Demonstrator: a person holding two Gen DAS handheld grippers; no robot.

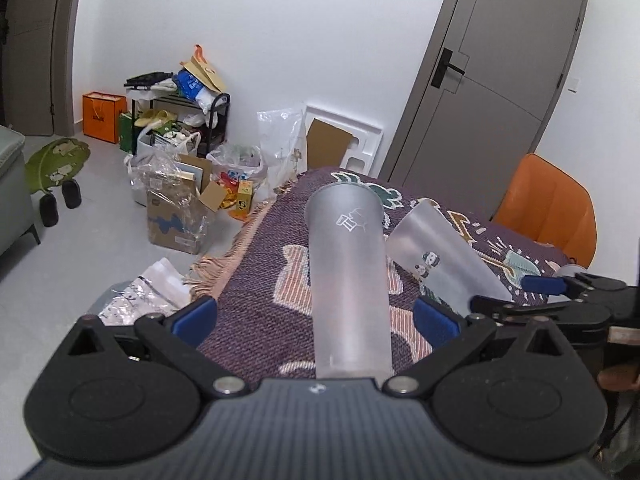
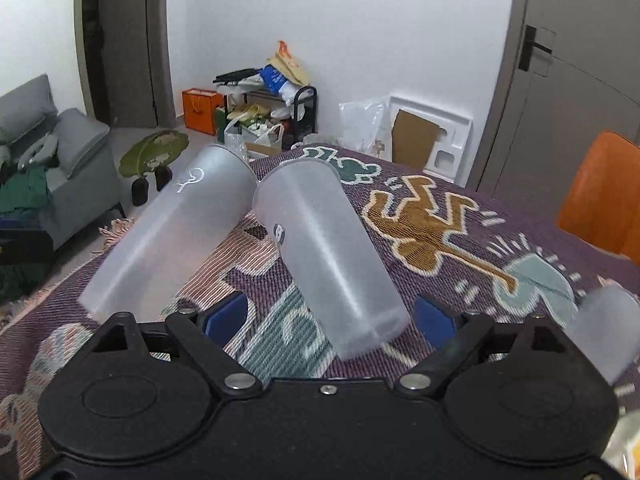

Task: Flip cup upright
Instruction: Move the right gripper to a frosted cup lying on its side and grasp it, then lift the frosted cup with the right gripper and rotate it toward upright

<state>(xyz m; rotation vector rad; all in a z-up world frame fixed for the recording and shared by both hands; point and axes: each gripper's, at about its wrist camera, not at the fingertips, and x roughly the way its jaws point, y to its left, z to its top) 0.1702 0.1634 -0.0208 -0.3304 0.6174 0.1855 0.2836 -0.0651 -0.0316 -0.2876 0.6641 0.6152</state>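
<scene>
Two frosted plastic cups lie on their sides on a patterned purple cloth. In the left wrist view the cup with a white line logo (image 1: 348,280) lies between the wide-open fingers of my left gripper (image 1: 316,318), untouched by the pads. The cup with a cartoon print (image 1: 440,256) lies to its right, by my right gripper (image 1: 516,294). In the right wrist view the cartoon cup (image 2: 328,256) lies between my right gripper's (image 2: 330,316) open fingers, base toward the camera. The logo cup (image 2: 168,232) is to its left.
A third frosted cup (image 2: 604,332) shows blurred at the right edge. An orange chair (image 1: 548,208) stands beyond the table's right side. Boxes and bags (image 1: 180,184) clutter the floor past the fringed table edge. A grey sofa (image 2: 60,168) stands at the left.
</scene>
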